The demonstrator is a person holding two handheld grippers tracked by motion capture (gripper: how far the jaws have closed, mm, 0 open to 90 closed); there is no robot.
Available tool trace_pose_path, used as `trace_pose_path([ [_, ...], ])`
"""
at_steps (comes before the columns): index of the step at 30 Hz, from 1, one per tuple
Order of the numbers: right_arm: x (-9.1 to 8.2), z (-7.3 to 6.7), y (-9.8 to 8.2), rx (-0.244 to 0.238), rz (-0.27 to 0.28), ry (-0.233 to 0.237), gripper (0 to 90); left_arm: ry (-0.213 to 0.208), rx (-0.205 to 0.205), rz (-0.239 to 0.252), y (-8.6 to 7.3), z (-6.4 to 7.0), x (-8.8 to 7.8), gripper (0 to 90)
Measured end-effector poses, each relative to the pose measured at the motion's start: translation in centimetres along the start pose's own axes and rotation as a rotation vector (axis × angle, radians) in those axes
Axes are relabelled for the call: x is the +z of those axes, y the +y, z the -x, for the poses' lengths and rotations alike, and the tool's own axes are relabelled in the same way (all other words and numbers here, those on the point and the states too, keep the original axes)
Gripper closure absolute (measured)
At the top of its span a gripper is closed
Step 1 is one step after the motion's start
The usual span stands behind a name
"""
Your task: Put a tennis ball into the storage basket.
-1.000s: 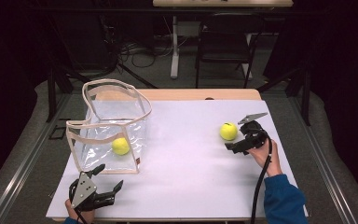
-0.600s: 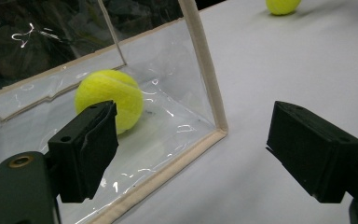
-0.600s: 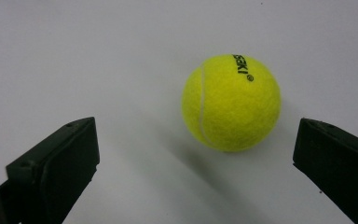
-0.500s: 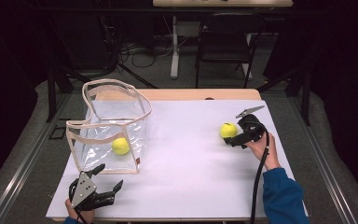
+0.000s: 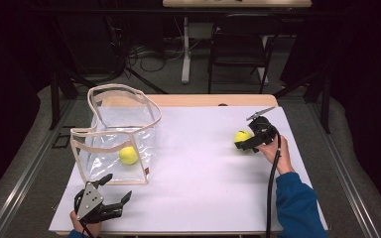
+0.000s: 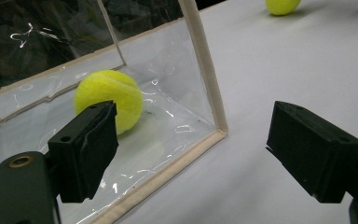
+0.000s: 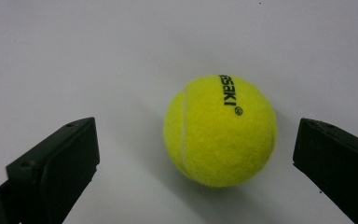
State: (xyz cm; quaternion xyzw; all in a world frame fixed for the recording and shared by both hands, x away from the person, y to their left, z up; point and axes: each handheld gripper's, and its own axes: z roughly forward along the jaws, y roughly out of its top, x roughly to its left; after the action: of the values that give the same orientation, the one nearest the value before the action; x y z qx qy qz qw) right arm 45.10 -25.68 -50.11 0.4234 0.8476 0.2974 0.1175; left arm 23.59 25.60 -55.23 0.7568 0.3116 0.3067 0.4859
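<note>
A yellow tennis ball (image 7: 220,131) with black lettering rests on the white worktop (image 7: 98,51), between the right tool's (image 7: 193,163) spread jaws, touching neither.

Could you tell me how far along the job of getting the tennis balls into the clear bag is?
About halfway, it seems. Done: one tennis ball already lies inside the clear bag. In hand: the right gripper is open, jaws either side of the second tennis ball on the white table, not yet closed on it. Left: grasping that ball and carrying it to the bag. The left gripper waits open beside the bag.
</note>
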Motion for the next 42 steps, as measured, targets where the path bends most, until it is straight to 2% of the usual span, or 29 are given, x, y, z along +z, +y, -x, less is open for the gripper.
trace_pose_path([
  [12, 1.6, 0.1, 0.5, 0.007, -0.043, -0.007, 0.0, -0.002, 0.003, 0.002, 0.0, 0.0, 0.0, 15.9],
  [19, 2.2, 0.4, 0.5, 0.011, -0.071, -0.028, 0.0, -0.002, 0.0, 0.002, -0.1, -0.1, -0.1, 15.9],
  [26, 2.9, 0.6, 0.5, 0.014, -0.075, -0.034, 0.5, -0.005, 0.0, 0.003, 0.0, 0.0, 0.1, 15.9],
  [29, 3.0, 0.7, 0.5, 0.015, -0.087, -0.039, 5.4, -0.007, -0.002, 0.003, 0.0, 0.0, 0.0, 15.9],
  [35, 3.3, 0.8, 0.5, 0.032, -0.099, -0.033, 8.9, -0.011, -0.001, 0.002, 0.0, 0.0, 0.0, 15.9],
  [40, 3.5, 1.0, 0.4, 0.04, -0.14, -0.043, 15.6, -0.013, -0.004, 0.004, -0.1, -0.1, 0.0, 15.9],
  [41, 3.8, 1.1, 0.2, 0.051, -0.098, -0.039, 18.2, -0.01, -0.003, 0.003, -0.1, -0.1, 0.0, 15.9],
  [42, 3.8, 1.1, 0.2, 0.057, -0.112, -0.041, 20.9, -0.01, -0.001, 0.004, -0.1, -0.1, -0.1, 15.9],
])
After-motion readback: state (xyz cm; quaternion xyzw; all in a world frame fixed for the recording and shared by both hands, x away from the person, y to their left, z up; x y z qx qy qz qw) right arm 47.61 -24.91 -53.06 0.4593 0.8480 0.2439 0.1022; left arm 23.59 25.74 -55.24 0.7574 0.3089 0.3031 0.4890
